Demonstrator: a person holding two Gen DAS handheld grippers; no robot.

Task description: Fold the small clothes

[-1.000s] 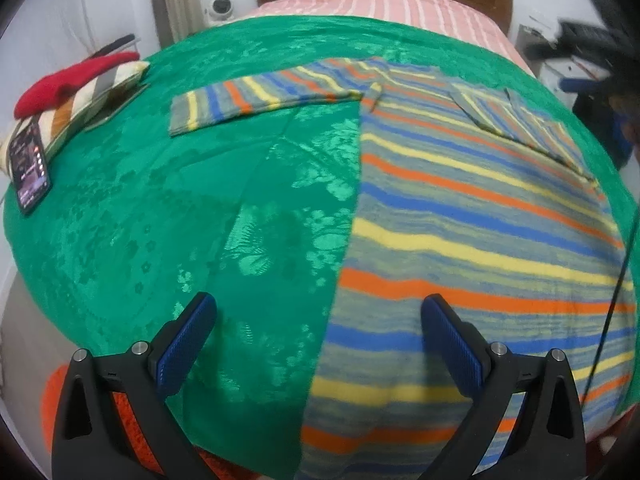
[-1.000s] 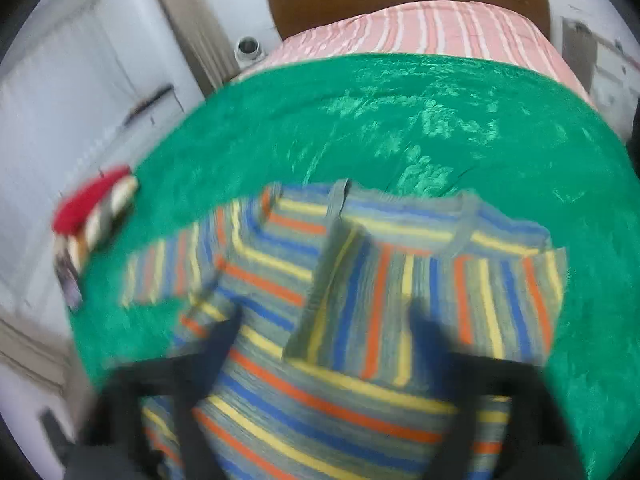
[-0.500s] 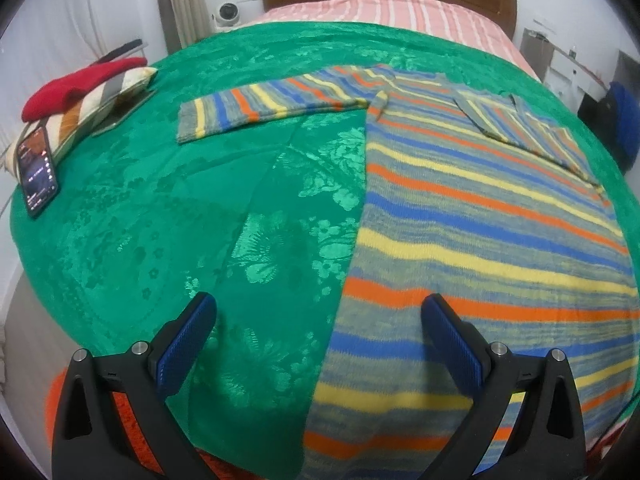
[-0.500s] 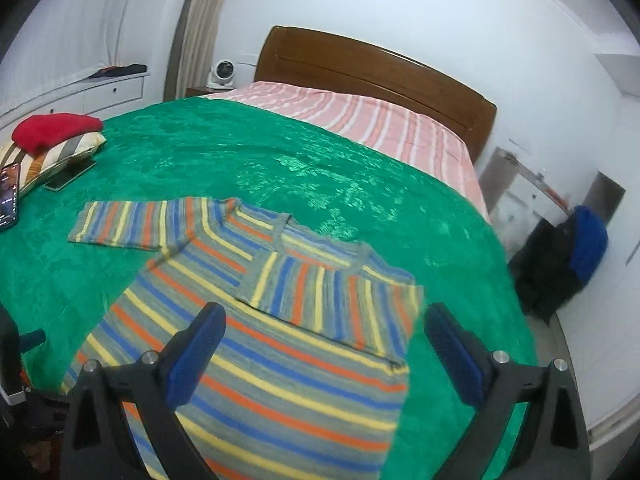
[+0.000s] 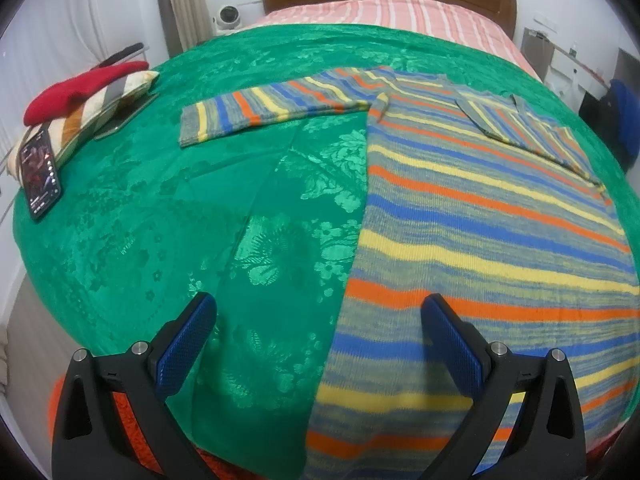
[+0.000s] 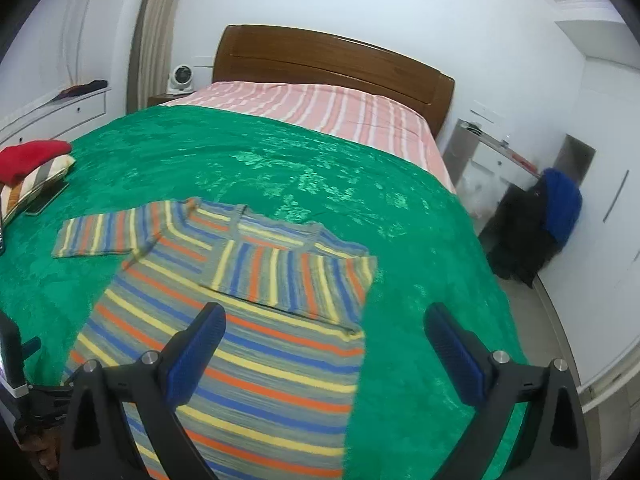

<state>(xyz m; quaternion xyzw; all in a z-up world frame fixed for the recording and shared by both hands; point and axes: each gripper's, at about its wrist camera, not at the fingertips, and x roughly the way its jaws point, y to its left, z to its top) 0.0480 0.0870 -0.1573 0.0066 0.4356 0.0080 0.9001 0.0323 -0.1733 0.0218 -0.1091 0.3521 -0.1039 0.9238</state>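
Observation:
A striped sweater [image 5: 480, 240] [image 6: 248, 340] in grey, blue, yellow and orange lies flat on the green bedspread [image 5: 200, 220] [image 6: 300, 176]. Its right sleeve [image 6: 292, 276] is folded across the chest, while the left sleeve [image 5: 272, 110] [image 6: 108, 236] stretches out to the side. My left gripper [image 5: 316, 312] hovers open over the sweater's lower left edge, nothing between its blue pads. My right gripper [image 6: 324, 320] is open and raised above the sweater's right side, holding nothing.
A red garment on a striped pillow [image 5: 80, 96] [image 6: 28, 160] sits at the bed's left edge, with a phone [image 5: 38, 172] beside it. Pink striped sheet [image 6: 320, 108] and wooden headboard [image 6: 332, 60] lie beyond. A dark and blue heap [image 6: 536, 216] stands on the floor right.
My right gripper pulled back and lifted away from the folded right sleeve, so its view now takes in the whole bed. The left gripper stayed where it was.

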